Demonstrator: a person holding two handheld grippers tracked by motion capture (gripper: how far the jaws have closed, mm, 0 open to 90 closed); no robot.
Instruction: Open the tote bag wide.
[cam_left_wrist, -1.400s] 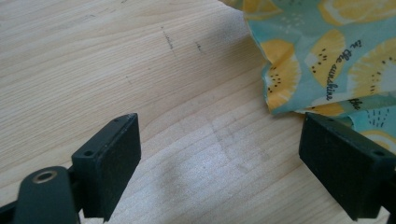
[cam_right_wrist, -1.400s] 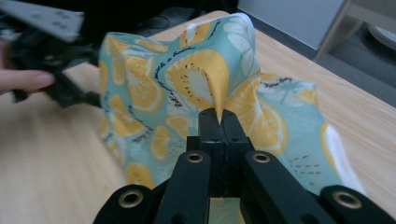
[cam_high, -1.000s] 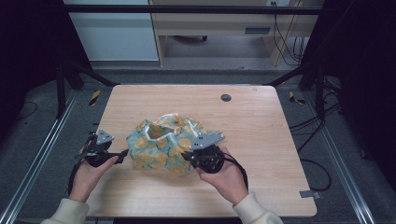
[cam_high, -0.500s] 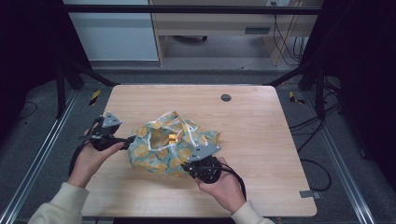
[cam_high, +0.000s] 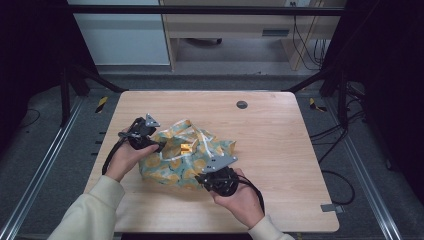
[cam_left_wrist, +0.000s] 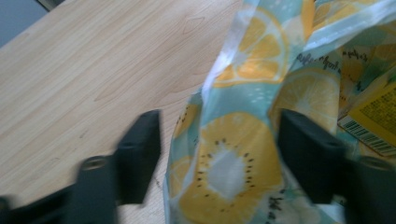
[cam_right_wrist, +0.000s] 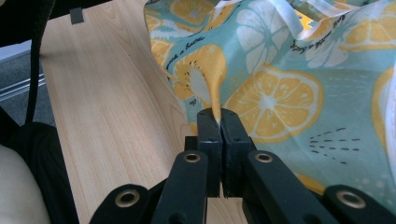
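Citrus-print bag (cam_high: 187, 157), crumpled, right gripper (cam_right_wrist: 219, 122) pinching its fabric, left gripper (cam_left_wrist: 217, 154) closing around its edge

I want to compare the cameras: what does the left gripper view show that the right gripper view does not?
The left gripper view shows the left gripper with its jaws apart around a fold of the bag; they have just been closing. It also shows a yellow packet with a barcode inside. The right gripper view shows the right gripper shut on a pinch of bag fabric. Both show the citrus-print bag and the wooden table.
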